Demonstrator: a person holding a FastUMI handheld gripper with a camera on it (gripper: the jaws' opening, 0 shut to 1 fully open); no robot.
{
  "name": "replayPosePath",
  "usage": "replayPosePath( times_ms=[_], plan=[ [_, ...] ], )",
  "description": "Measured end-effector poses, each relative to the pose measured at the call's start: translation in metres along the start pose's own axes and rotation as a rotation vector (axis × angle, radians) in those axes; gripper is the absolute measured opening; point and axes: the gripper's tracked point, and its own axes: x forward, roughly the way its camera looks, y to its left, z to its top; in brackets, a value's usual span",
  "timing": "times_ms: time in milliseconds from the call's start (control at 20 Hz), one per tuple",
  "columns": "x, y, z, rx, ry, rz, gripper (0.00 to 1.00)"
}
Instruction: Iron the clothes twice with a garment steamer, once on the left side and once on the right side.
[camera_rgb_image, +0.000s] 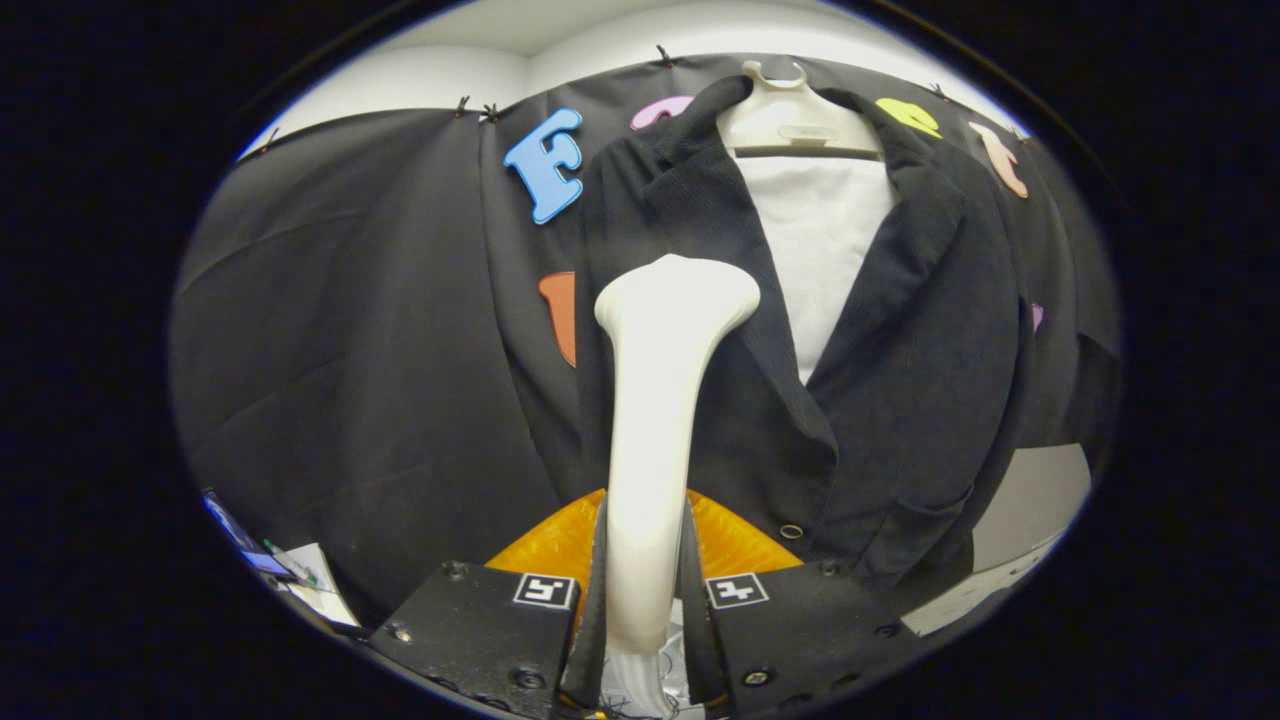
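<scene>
A dark jacket (900, 400) hangs on a cream hanger (790, 115) over a white shirt front (825, 250), against the booth's black cloth wall. My gripper (645, 600) is shut on the white garment steamer (655, 420), both fingers pressing on its handle. The steamer stands upright between the fingers. Its wide head (678, 295) lies against the jacket's left front panel, beside the lapel at chest height. The jacket's right panel and its snap button (791, 531) sit to the right of the steamer.
An orange ribbed object (740, 545) shows just ahead of the fingers, behind the steamer's handle. Papers and a small screen (285, 570) lie low at the left. A pale surface (1040, 500) shows beyond the jacket's right hem.
</scene>
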Motion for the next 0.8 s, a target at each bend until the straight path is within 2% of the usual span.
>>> replayPosePath(
  times_ms=[800],
  plan=[
    [0.006, -0.021, -0.073, 0.037, 0.126, -0.014, 0.35]
  ],
)
